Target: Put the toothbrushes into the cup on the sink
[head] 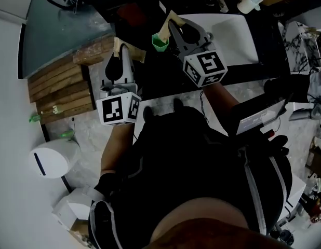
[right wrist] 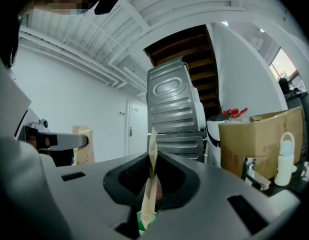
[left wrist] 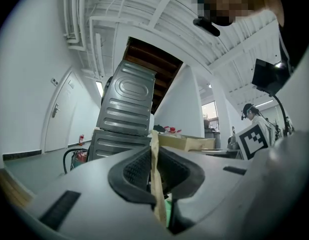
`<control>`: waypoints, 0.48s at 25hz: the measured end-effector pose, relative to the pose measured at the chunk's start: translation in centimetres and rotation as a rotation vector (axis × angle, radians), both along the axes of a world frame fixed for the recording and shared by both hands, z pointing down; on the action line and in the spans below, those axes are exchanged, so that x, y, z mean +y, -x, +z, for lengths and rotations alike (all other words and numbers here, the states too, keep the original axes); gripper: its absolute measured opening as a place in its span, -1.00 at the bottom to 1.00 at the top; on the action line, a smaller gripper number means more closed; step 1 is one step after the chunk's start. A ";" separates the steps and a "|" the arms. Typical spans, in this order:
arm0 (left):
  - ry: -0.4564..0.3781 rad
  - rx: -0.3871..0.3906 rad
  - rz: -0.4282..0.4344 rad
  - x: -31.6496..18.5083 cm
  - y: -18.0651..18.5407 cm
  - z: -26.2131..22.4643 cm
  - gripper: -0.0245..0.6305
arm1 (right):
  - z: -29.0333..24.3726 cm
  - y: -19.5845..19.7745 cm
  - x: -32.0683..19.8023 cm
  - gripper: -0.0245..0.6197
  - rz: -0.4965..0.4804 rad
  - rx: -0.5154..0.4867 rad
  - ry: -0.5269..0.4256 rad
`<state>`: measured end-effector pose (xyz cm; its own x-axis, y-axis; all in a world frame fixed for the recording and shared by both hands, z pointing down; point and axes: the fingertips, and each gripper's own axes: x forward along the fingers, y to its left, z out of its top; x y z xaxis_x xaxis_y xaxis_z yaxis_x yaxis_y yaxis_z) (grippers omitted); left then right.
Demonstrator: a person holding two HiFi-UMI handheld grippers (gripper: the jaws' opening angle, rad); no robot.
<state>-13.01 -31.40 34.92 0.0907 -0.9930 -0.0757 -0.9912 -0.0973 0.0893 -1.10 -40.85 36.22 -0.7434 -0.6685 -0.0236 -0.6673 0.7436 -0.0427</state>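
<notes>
Both grippers are raised in front of the white sink (head: 238,32). My left gripper (head: 122,50) is shut on a toothbrush in a flat tan paper wrapper (head: 119,44). That wrapper stands edge-on between the pads (left wrist: 155,174), with a bit of green (left wrist: 167,211) low down. My right gripper (head: 173,27) is shut on a second wrapped toothbrush (head: 161,38), tan with a green end. It shows as a thin upright strip (right wrist: 150,179) between the pads. The white cup (head: 251,0) with a handle stands at the sink's far corner, beside the faucet (right wrist: 254,176); the cup (right wrist: 286,156) also shows at right.
A grey stacked washer (left wrist: 125,109) and a cardboard box (right wrist: 259,139) stand beyond the grippers. Wooden planks (head: 62,87) and a white bin (head: 54,157) lie on the floor at left. A screen (head: 259,119) sits to the right, beside a cluttered edge.
</notes>
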 end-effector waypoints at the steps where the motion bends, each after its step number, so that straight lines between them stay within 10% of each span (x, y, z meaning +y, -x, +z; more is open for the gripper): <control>1: 0.008 0.001 -0.008 0.0 0.0 0.3 -0.81 | 0.6 0.2 -0.2 -0.78 -0.012 0.005 0.009; 12: 0.071 0.001 -0.071 -0.7 -0.4 3.2 -0.81 | 6.4 1.7 -1.4 -0.78 -0.095 0.069 0.051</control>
